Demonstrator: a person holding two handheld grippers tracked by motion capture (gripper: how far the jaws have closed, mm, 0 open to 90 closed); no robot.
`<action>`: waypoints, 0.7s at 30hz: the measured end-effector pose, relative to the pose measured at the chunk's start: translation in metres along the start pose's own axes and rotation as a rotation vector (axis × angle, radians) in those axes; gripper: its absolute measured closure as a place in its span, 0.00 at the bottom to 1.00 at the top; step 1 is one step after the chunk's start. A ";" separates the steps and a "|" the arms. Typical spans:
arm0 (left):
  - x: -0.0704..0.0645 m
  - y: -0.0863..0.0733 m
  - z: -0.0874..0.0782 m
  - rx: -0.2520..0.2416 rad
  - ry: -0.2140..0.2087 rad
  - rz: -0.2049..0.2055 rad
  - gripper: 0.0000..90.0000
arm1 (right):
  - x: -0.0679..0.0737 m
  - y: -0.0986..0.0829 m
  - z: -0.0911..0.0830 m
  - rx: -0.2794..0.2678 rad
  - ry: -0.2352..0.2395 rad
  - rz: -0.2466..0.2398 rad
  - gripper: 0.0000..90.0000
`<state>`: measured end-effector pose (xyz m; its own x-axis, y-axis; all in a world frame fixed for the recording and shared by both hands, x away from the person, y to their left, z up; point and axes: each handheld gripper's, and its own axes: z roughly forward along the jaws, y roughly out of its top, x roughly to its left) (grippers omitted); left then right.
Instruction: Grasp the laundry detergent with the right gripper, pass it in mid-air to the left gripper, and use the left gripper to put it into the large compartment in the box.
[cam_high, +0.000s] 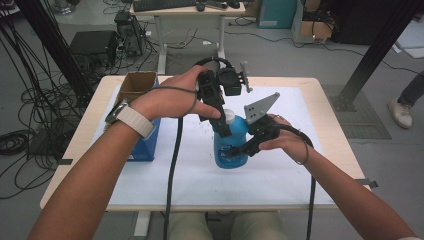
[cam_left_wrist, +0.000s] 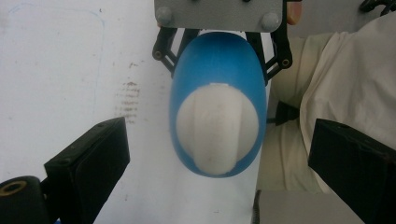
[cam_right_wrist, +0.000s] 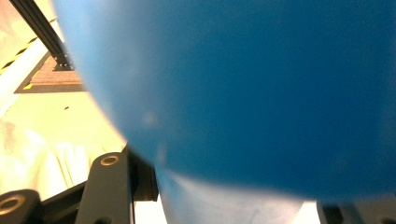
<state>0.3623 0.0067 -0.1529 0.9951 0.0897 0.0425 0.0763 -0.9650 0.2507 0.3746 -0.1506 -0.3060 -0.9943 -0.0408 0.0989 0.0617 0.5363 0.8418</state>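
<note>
A blue bottle with a white cap stands upright on the white mat near the table's middle. My right gripper comes in from the right and is shut on the bottle's body; in the right gripper view the blue bottle sits between the jaws. My left gripper hangs over the bottle, pointing down. In the left gripper view its jaws stand open on either side of the white cap, apart from it, and the right gripper clamps the bottle lower down.
An open blue cardboard box stands at the table's left side, under my left wrist. The wooden table's edge frames the mat. Beyond the table are a desk, floor cables and black frame posts.
</note>
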 end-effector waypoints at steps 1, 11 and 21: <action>0.000 0.000 0.000 0.000 0.000 -0.001 0.06 | 0.000 0.000 0.000 0.001 0.000 0.001 0.48; 0.000 0.000 0.000 -0.003 0.001 -0.002 0.06 | 0.000 0.000 0.000 0.004 -0.001 0.004 0.48; 0.000 0.000 0.000 -0.001 -0.001 -0.003 0.06 | 0.000 0.000 0.000 0.004 0.001 0.005 0.48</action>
<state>0.3623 0.0069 -0.1527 0.9949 0.0922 0.0406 0.0792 -0.9646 0.2516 0.3746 -0.1510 -0.3061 -0.9939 -0.0387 0.1032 0.0662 0.5396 0.8393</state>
